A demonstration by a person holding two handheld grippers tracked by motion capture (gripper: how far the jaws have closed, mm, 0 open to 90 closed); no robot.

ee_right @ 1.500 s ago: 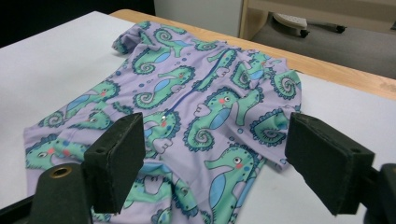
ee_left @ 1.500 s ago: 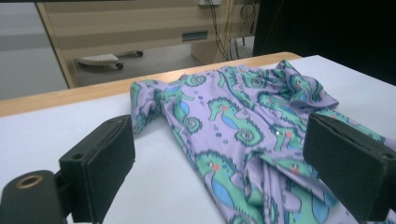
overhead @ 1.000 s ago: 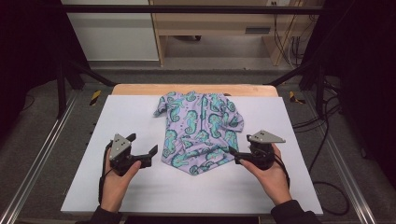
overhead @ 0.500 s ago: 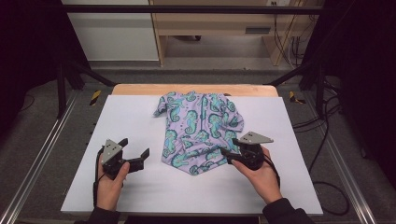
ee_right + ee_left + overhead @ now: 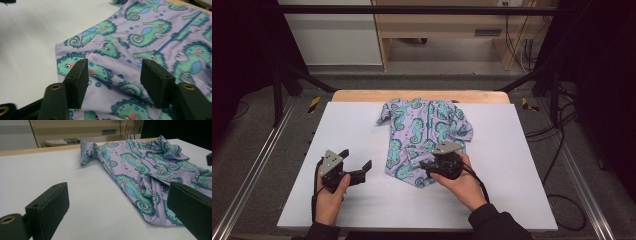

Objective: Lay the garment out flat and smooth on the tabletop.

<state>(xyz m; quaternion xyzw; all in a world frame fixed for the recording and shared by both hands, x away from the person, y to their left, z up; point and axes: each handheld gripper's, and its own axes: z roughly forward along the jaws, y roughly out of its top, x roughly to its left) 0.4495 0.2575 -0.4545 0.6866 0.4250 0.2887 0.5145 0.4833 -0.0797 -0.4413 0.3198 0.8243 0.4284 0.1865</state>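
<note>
Two grippers work at a white desk on which a lilac garment printed with seahorses lies crumpled, a little toward twelve o'clock of the desk's middle. The right gripper sits over the garment's near hem, at about six o'clock of the cloth. In the right gripper view its jaws stand apart with the fabric lying flat beneath and between them; they were closing and have just eased wider again, and the pads do not yet press on any cloth. The left gripper rests at about eight o'clock of the garment, just clear of its edge, jaws spread wide with nothing between them; in the left gripper view the hem lies just ahead.

The risk I see is in the pinch. The fabric is smooth and lies flat, so the right jaws may slide over it and close on nothing, or catch two layers at once and drag the whole garment instead of lifting one edge. A one-sided pull could bunch the cloth further.
</note>
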